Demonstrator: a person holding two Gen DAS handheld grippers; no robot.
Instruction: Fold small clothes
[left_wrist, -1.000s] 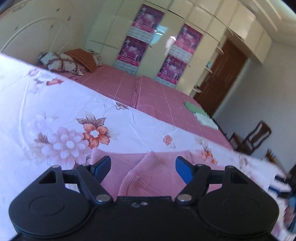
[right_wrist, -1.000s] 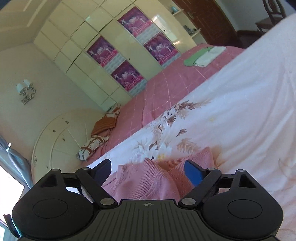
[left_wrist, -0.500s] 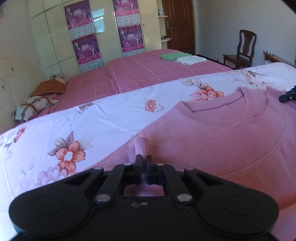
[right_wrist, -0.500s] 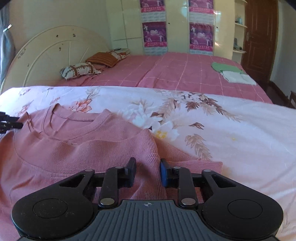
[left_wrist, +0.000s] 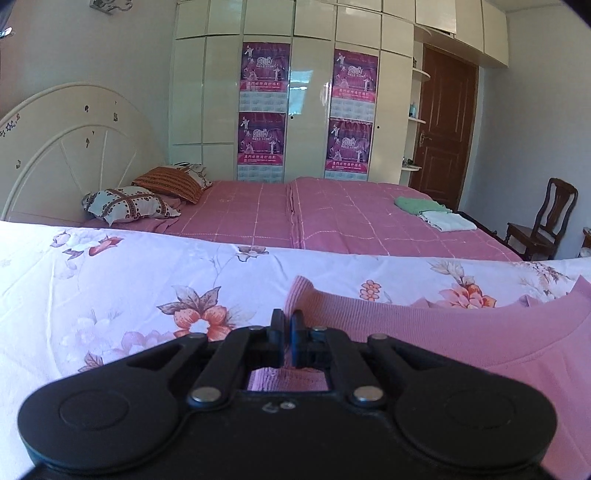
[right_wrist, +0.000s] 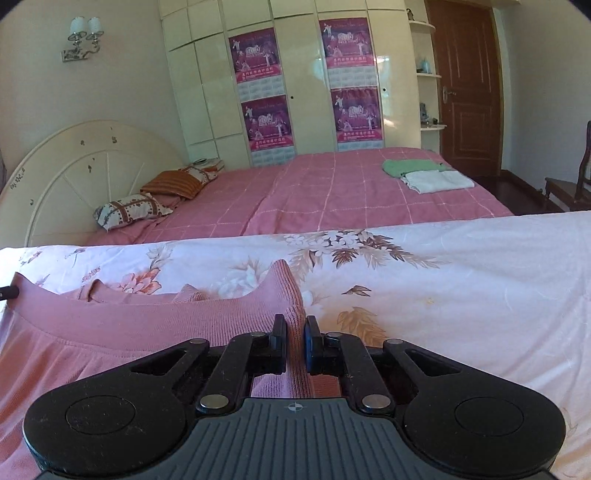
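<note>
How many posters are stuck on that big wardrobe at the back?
4, in two stacked pairs on the wardrobe doors: upper left, lower left, upper right, lower right. Nothing suggests more, though the wardrobe's edges run out of view.

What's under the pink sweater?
The pink sweater lies on a flowery bedsheet, which shows all around it. Both grippers, left gripper and right gripper, pinch its edge. Whatever is directly beneath the fabric is covered.

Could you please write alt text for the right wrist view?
The right claw is shut on a pink sweater lying on a floral sheet. Beyond is a pink bed with folded clothes.
</note>
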